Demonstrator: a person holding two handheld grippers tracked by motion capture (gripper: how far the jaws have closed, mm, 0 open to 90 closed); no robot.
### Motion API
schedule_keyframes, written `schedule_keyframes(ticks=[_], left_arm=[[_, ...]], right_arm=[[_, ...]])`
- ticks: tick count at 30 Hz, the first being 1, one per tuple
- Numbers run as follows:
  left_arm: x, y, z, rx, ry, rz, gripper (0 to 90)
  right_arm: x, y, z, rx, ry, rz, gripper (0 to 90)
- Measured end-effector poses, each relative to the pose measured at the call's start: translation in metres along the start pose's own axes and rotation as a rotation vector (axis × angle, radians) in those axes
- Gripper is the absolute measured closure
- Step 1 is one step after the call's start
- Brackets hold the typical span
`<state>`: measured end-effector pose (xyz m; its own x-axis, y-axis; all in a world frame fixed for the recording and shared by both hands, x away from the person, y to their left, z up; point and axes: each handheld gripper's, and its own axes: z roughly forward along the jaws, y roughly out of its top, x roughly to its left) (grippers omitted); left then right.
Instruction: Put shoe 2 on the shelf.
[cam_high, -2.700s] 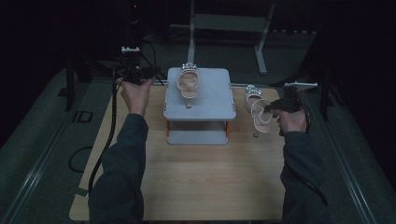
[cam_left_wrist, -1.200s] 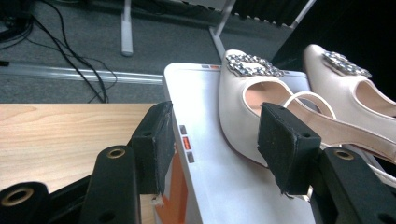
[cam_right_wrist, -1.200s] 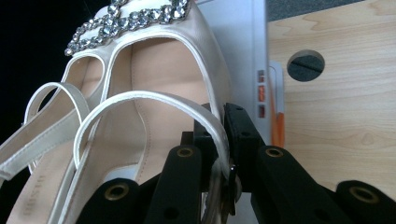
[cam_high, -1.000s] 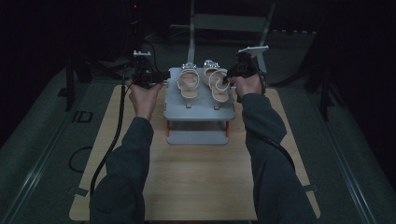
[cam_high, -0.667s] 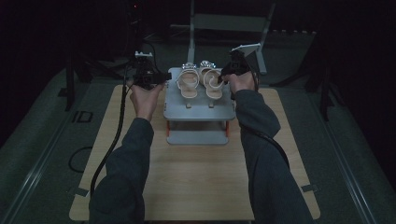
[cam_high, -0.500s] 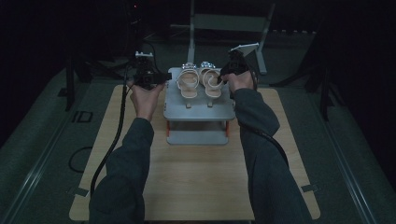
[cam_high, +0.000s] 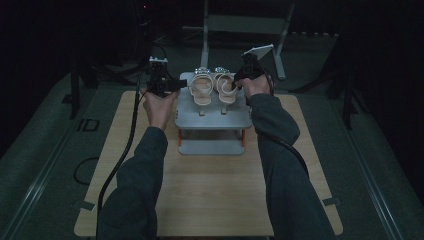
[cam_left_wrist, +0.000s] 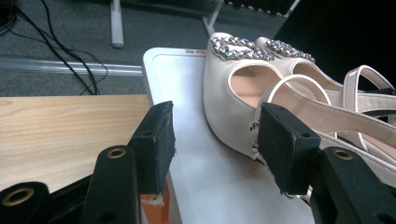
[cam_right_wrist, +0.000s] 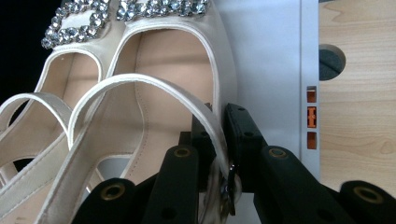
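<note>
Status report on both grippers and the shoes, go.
Right gripper shut on right shoe's strap. Left gripper open beside left shoe. Both shoes on grey rack. Nothing in the way.

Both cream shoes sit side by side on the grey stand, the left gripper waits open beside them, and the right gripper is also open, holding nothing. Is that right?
Not quite. The right gripper is not open: its jaws are shut on the strap of the right shoe, as the right gripper view shows. The rest holds: both shoes sit side by side on the grey stand, and the left gripper waits open beside the left shoe.
</note>
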<state>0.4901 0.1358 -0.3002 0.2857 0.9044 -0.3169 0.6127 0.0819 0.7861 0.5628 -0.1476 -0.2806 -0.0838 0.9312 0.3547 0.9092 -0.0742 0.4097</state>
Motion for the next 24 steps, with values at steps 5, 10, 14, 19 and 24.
schedule_keyframes(ticks=[5, 10, 14, 19, 24], left_arm=[[0.0, 0.0, 0.0, 0.0, 0.0, 0.0, 46.4], [0.0, 0.0, 0.0, 0.001, 0.005, 0.003, 46.4], [0.001, 0.0, -0.002, -0.002, 0.01, 0.001, 46.3], [0.002, 0.001, -0.004, -0.009, 0.014, -0.003, 46.3], [0.003, 0.001, -0.004, -0.011, 0.016, -0.005, 46.3]], right_arm=[[0.002, 0.0, 0.0, 0.002, -0.003, -0.026, 76.2], [0.005, -0.001, -0.001, -0.015, 0.027, -0.069, 61.2], [0.006, -0.001, -0.005, -0.036, 0.035, -0.099, 55.1], [0.009, 0.0, -0.019, -0.094, 0.054, -0.136, 51.1], [0.009, -0.001, -0.037, -0.161, 0.083, -0.174, 47.7]])
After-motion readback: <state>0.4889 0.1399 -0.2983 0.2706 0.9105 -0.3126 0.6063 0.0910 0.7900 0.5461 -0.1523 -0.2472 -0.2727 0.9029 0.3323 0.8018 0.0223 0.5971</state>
